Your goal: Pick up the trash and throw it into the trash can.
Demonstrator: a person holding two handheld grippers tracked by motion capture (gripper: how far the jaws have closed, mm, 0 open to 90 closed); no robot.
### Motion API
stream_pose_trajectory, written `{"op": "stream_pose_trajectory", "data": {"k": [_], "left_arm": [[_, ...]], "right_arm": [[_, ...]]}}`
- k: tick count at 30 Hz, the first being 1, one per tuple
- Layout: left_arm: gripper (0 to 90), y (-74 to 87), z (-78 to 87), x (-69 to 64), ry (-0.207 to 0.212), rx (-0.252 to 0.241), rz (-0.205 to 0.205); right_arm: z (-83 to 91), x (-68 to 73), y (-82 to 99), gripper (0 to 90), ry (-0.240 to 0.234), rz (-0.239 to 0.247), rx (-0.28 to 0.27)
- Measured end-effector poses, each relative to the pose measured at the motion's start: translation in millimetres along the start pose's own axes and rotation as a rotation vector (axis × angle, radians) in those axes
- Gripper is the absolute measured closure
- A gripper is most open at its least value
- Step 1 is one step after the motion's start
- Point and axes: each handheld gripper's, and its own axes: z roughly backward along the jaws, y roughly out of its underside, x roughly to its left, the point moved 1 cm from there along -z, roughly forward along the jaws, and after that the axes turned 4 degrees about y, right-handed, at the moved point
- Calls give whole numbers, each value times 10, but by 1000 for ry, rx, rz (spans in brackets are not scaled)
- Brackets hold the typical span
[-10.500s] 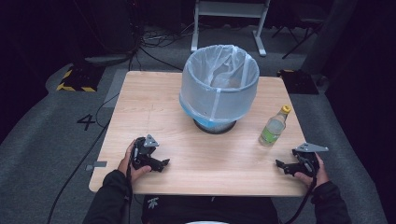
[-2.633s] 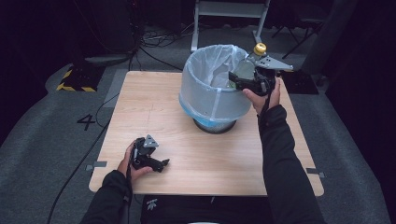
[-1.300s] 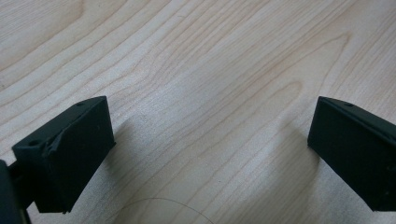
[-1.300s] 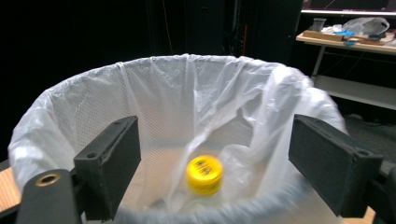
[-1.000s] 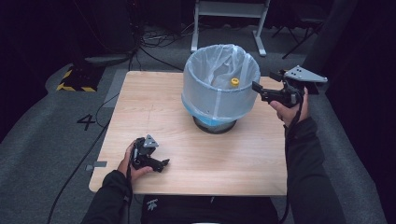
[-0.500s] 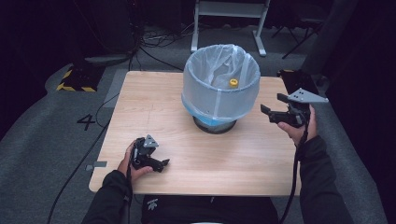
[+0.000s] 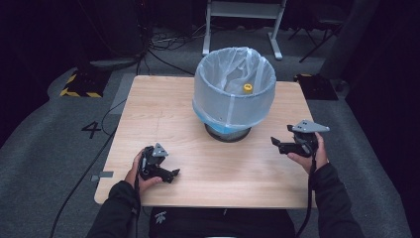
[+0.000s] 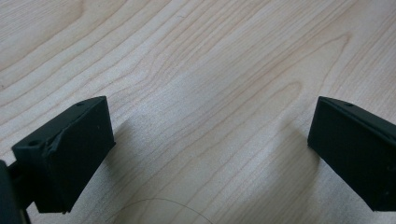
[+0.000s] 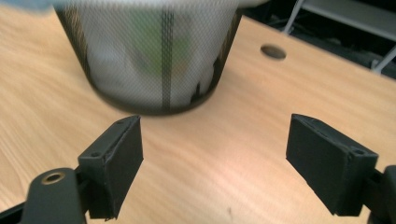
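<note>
A mesh waste bin (image 7: 233, 106) lined with a pale plastic bag stands at the back middle of the wooden table (image 7: 163, 114). A bottle lies inside it, its yellow cap (image 7: 247, 88) showing at the top. My right gripper (image 7: 275, 144) hovers low over the table to the right of the bin, pointing left at it. Its jaws have just been closing a little and stand open, with nothing between them. The right gripper view looks between those jaws (image 9: 215, 154) at the bin's base (image 9: 154, 60). My left gripper (image 7: 173, 173) rests near the front left, open over bare wood (image 8: 210, 154).
A cable hole (image 9: 273, 51) sits in the tabletop beyond the bin. Behind the table stands a white metal frame (image 7: 242, 10), with cables on the grey floor. A floor mark "4" (image 7: 91, 130) and a yellow-black striped block (image 7: 79, 84) lie to the left.
The right hand has come down from beside the bin's rim to just above the table at the right. The left hand has not moved.
</note>
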Motion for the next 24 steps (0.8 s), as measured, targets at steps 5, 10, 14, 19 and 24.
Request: {"op": "stream_pose_trajectory", "data": {"k": [5,10,14,19,24], "left_arm": [[4,0,0,0,0,0,0],[4,0,2,1,-3,1,-2],[4,0,0,0,0,0,0],[5,0,1,0,-2,0,-1],[5,1,2,0,-4,-1,-3]], "right_arm": [[-71,50,196,190,3,17,54],[-118,39,424,189,0,11,114],[-117,10,578,191,-5,-19,142],[-87,-17,697,192,11,-28,161],[-9,-100,904,185,2,-85,175]]}}
